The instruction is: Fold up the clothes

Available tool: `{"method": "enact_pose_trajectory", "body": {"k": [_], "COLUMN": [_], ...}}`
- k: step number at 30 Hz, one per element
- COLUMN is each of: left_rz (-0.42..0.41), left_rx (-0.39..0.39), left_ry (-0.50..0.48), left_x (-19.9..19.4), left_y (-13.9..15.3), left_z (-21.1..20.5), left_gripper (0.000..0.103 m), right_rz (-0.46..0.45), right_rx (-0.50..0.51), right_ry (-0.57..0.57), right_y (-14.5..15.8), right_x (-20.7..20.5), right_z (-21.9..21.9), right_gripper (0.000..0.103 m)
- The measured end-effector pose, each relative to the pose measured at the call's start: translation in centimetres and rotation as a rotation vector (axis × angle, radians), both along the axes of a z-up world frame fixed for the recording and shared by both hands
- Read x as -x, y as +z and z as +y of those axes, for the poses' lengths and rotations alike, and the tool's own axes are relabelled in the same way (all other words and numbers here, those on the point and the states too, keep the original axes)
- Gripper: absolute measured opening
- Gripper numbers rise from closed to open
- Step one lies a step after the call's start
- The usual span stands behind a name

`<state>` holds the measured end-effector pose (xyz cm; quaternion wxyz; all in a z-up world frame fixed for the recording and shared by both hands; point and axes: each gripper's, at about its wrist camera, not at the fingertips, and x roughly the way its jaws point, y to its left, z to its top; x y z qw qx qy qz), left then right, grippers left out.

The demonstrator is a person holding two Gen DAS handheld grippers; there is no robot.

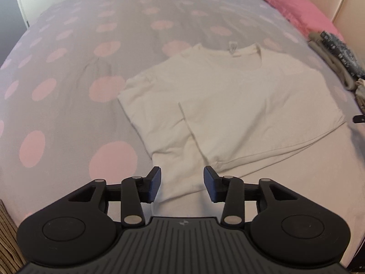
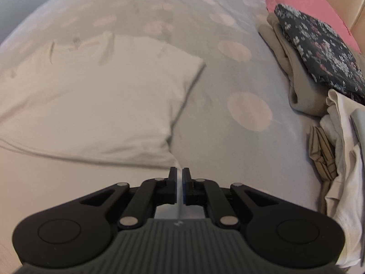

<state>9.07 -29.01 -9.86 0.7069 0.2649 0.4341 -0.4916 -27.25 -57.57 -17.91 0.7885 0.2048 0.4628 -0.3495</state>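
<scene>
Left gripper [image 1: 181,183] hangs with jaws apart, nothing between them; cream T-shirt [image 1: 228,105] lies just ahead on the spotted bedsheet [image 1: 68,91]. Right gripper [image 2: 179,185] is clamped on the shirt's corner, clothes pile [image 2: 319,68] off to its right.

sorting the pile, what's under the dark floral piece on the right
The dark floral piece lies on top of folded beige clothes. What lies deeper in the stack is covered.
</scene>
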Motion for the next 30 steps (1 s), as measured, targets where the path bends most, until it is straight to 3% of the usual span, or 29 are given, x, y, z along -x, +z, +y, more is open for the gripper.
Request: {"method": "enact_pose_trajectory", "body": {"k": [5, 13, 17, 30], "left_rz": [-0.022, -0.032, -0.025, 0.007], "left_rx": [0.041, 0.017, 0.018, 0.106], "left_ry": [-0.023, -0.041, -0.035, 0.048], "left_x": [0.1, -1.0, -1.7, -4.6], "left_y": [1.7, 1.4, 0.7, -3.5], "left_z": [-1.5, -4.3, -5.2, -8.3], "left_gripper": [0.04, 0.04, 0.04, 0.04], "right_rz": [0.007, -0.012, 0.008, 0.018], "right_rx": [0.022, 0.018, 0.008, -0.033], "right_ry": [0.01, 0.06, 0.069, 0.088], "right_y": [0.3, -0.4, -1.3, -3.5], "right_x": [-2.0, -5.3, -6.5, -7.0], "right_z": [0.1, -0.4, -0.8, -1.7], "right_gripper": [0.007, 0.007, 0.016, 0.016]}}
